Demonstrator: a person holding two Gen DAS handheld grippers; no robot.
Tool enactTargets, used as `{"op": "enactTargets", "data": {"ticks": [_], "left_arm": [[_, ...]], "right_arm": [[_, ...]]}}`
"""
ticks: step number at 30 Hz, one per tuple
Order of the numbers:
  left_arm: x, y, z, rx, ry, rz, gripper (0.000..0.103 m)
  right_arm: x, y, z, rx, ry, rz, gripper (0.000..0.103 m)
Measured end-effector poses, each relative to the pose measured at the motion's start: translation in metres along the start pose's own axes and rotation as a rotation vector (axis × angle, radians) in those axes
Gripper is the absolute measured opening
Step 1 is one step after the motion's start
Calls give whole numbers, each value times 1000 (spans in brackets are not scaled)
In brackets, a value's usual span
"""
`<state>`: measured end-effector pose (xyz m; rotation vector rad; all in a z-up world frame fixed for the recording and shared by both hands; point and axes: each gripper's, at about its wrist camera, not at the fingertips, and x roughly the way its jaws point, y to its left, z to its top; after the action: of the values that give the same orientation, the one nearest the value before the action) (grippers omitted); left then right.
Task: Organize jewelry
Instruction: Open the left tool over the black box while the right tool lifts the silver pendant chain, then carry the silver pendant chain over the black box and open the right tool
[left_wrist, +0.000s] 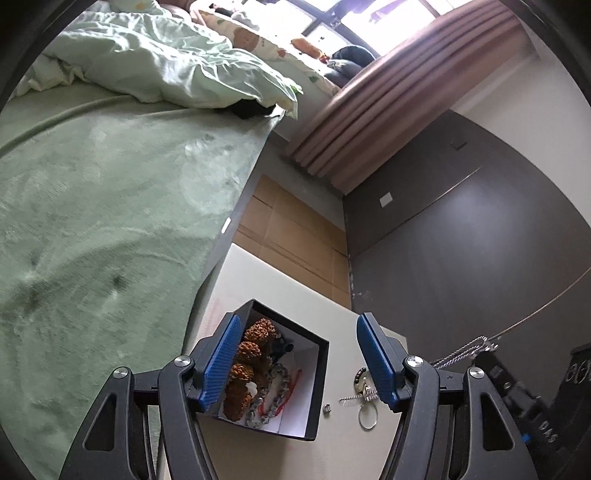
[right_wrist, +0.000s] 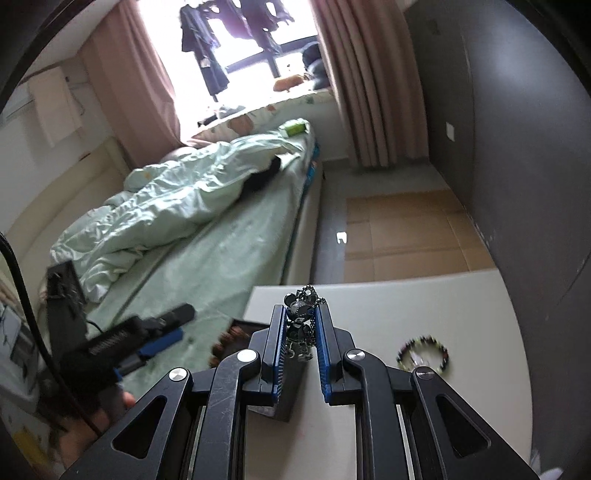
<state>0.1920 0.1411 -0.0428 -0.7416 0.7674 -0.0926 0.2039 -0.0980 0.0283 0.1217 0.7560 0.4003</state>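
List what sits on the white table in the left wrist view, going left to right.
Black box with the beaded jewelry inside it → small silver ring → key ring with charms.

My left gripper (left_wrist: 297, 363) has black plastic linkage arms with triangular cut-outs, round silver screws at the joints, and two blue ribbed finger pads (left_wrist: 221, 363). My right gripper (right_wrist: 300, 345) is built the same: black arms, silver screws, blue ribbed pads. From the right camera, a black cable (right_wrist: 22, 295) curves along the left edge.
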Motion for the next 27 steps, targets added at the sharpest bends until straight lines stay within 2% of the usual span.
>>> {"op": "enactTargets", "data": {"ticks": [10, 14, 19, 27], "left_arm": [[-15, 19, 9, -49, -29, -4, 67], [-16, 21, 10, -54, -31, -11, 73], [-13, 19, 10, -49, -23, -13, 73], [-10, 19, 10, -62, -25, -6, 73]], "right_arm": [[16, 45, 8, -56, 6, 64, 16], [29, 52, 3, -61, 27, 76, 16], [39, 55, -4, -51, 46, 97, 16], [8, 64, 14, -84, -44, 105, 16]]}}
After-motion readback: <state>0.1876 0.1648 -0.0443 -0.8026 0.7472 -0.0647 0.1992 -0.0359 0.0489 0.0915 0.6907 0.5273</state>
